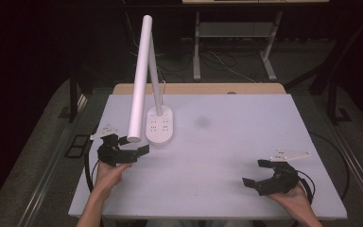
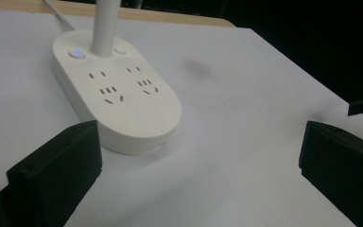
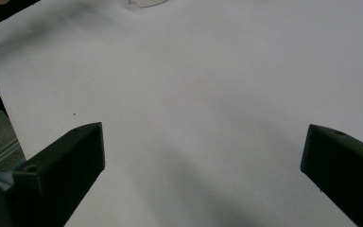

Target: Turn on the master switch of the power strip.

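Standing on the far left part of the white table [image 1: 227,156], a white desk lamp [image 1: 159,124] is seen with an oval base that carries rows of socket slots and a small lit blue button [image 2: 77,53]. From the base a thin stem rises, and a long white tube head [image 1: 140,78] is tilted down toward the near left, its lower end hanging just above the left gripper [image 1: 131,145]. That gripper is held just beside the near left edge of the base, apart from it; its jaws are spread wide with nothing gripped between them, and in the left gripper view the base is seen just ahead of the left jaw. A white cord [image 2: 59,13] is led from the base to the far table edge. Well apart, near the right front corner, the right gripper [image 1: 254,172] is held low over bare table, its jaws likewise spread wide and holding nothing.
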The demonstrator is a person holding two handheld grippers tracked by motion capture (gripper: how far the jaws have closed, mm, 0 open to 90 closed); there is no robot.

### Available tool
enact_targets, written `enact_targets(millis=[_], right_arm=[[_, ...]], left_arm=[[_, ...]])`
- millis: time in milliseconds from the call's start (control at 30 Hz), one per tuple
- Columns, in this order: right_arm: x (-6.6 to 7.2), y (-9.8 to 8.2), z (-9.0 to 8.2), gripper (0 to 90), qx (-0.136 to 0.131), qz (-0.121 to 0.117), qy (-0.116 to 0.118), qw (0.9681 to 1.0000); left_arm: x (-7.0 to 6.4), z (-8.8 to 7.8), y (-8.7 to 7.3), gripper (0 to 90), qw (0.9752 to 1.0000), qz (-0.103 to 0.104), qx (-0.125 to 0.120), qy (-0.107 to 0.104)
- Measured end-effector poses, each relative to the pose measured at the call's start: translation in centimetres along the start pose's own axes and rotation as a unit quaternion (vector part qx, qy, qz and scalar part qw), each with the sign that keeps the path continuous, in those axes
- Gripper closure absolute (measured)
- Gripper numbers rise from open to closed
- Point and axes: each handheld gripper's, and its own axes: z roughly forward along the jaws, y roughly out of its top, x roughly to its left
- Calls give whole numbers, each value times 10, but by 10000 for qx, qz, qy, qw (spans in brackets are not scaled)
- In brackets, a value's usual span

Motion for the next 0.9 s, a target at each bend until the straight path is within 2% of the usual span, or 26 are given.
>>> enact_targets(millis=[400,567,900], right_arm=[[1,0,0,1,3,-2,16,10000],[1,0,0,1,1,-5,22,10000],[3,-2,0,1,-18,38,51,10000]], left_arm=[[-21,8,-21,0,9988,312,222,-300],[-29,9,-31,0,9975,508,296,-387],[-37,8,-45,0,9947,678,557,-532]])
